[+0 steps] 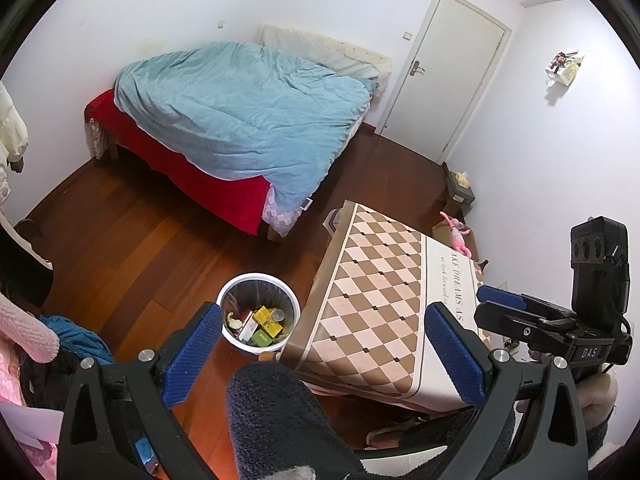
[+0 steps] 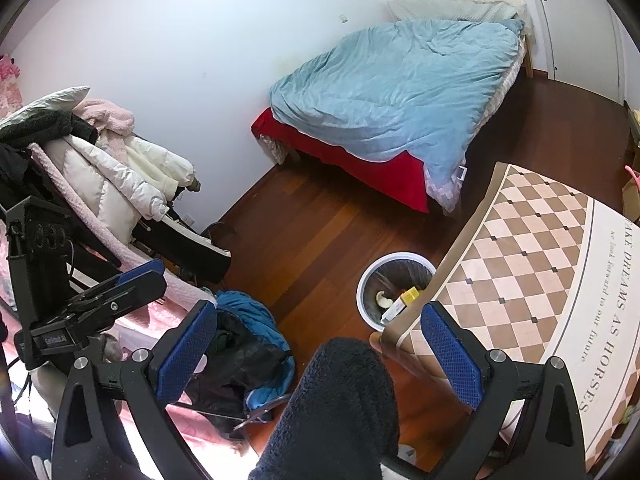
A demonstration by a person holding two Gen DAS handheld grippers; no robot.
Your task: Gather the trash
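A white trash bin (image 1: 258, 312) (image 2: 394, 290) with a dark liner stands on the wooden floor beside the table corner. Inside lie yellow and green boxes (image 1: 266, 322), a small cup and a pale scrap (image 2: 383, 300). My left gripper (image 1: 324, 354) is open and empty, held high above the bin and the table (image 1: 376, 292). My right gripper (image 2: 318, 354) is open and empty too, hovering over the floor near the table's corner. The right gripper's body (image 1: 560, 320) shows at the right of the left wrist view.
The table (image 2: 532, 280) has a checkered brown cloth with lettering. A bed (image 1: 248, 120) with a blue duvet stands at the back. Clothes pile up on a rack (image 2: 108, 168) at left. A dark fuzzy knee (image 2: 340, 408) rises in front. A white door (image 1: 448, 72) is shut.
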